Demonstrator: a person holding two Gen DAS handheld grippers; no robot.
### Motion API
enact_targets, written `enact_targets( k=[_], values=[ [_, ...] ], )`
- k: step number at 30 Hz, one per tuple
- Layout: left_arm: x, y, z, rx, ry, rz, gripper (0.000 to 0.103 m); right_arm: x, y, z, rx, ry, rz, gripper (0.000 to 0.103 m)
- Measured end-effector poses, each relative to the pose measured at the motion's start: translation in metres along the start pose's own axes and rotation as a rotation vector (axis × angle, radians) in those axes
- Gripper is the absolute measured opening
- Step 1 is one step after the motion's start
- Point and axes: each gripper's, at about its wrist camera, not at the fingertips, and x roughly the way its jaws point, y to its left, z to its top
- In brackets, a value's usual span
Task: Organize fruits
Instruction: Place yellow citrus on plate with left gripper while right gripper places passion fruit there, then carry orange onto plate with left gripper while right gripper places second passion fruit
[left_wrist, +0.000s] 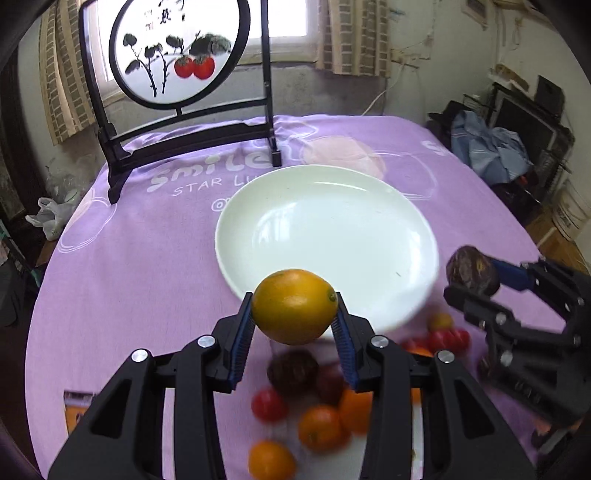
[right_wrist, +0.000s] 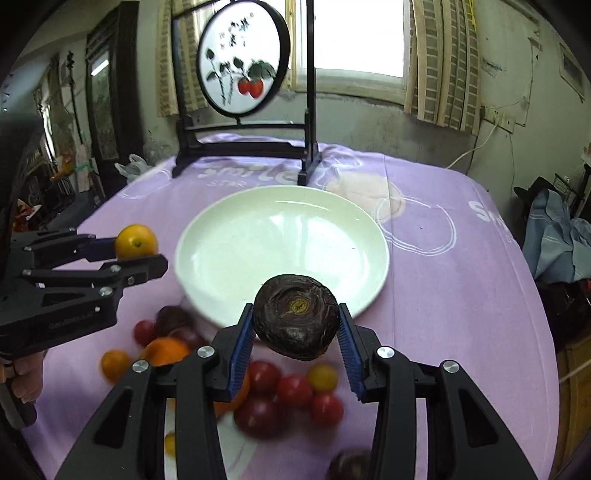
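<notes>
Gripping an orange fruit (left_wrist: 295, 305) between its blue pads, the left gripper (left_wrist: 294, 314) holds it clear of the surface, at the near rim of the white plate (left_wrist: 332, 206). The right gripper (right_wrist: 295, 325), jaws narrowed likewise, clamps a dark wrinkled fruit (right_wrist: 296, 320) before the same rim. Below both lies a blurred heap of loose fruits (right_wrist: 291, 391), red, orange, yellow and dark, on the purple cloth (left_wrist: 129, 277). A painted round screen (left_wrist: 173, 48) stands beyond the plate.
</notes>
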Motion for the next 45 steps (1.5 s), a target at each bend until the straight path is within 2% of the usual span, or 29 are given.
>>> enact_targets(
  k=[4,8,9,10,11,12,15,19,21,24,28,35,39,45],
  values=[
    [0.053,0.007,0.016,-0.036,0.098,0.006,0.04,0.041,-0.001,0.009,0.009,0.076,-0.002,0.044],
    [0.083,0.009,0.017,-0.049,0.153,0.004,0.04,0.065,-0.002,0.011,0.01,0.135,-0.003,0.045],
    [0.089,0.008,0.017,-0.051,0.167,-0.003,0.04,0.068,-0.002,0.011,0.011,0.145,0.003,0.049],
    [0.092,0.006,0.016,-0.054,0.18,0.002,0.042,0.068,-0.001,0.01,0.008,0.146,-0.001,0.062],
    [0.092,0.005,0.016,-0.052,0.177,0.006,0.046,0.066,-0.001,0.01,0.004,0.129,-0.018,0.067],
    [0.088,0.003,0.015,-0.048,0.159,0.004,0.054,0.061,0.0,0.009,0.0,0.112,-0.03,0.07],
    [0.062,0.001,0.011,-0.033,0.096,0.019,0.069,0.048,-0.003,0.004,-0.004,0.1,-0.023,0.07],
    [0.029,0.002,-0.005,-0.02,0.07,0.022,0.071,0.019,-0.011,-0.01,0.012,0.069,-0.027,0.071],
    [0.014,0.004,-0.018,-0.02,0.058,0.013,0.078,0.003,-0.018,-0.02,0.034,0.056,-0.026,0.074],
    [-0.007,0.006,-0.038,-0.004,0.029,0.036,0.082,-0.022,-0.027,-0.038,0.058,0.033,-0.038,0.075],
    [-0.03,0.013,-0.067,-0.005,-0.001,0.063,0.086,-0.045,-0.037,-0.069,0.087,0.025,-0.077,0.076],
    [-0.048,0.029,-0.115,-0.097,0.033,0.042,0.088,-0.052,-0.043,-0.115,0.11,0.082,-0.104,0.078],
    [-0.049,0.033,-0.138,-0.14,0.063,0.029,0.088,-0.054,-0.042,-0.13,0.13,0.098,-0.093,0.078],
    [-0.045,0.031,-0.153,-0.137,0.091,0.044,0.088,-0.048,-0.033,-0.14,0.114,0.128,-0.095,0.078]
  ],
)
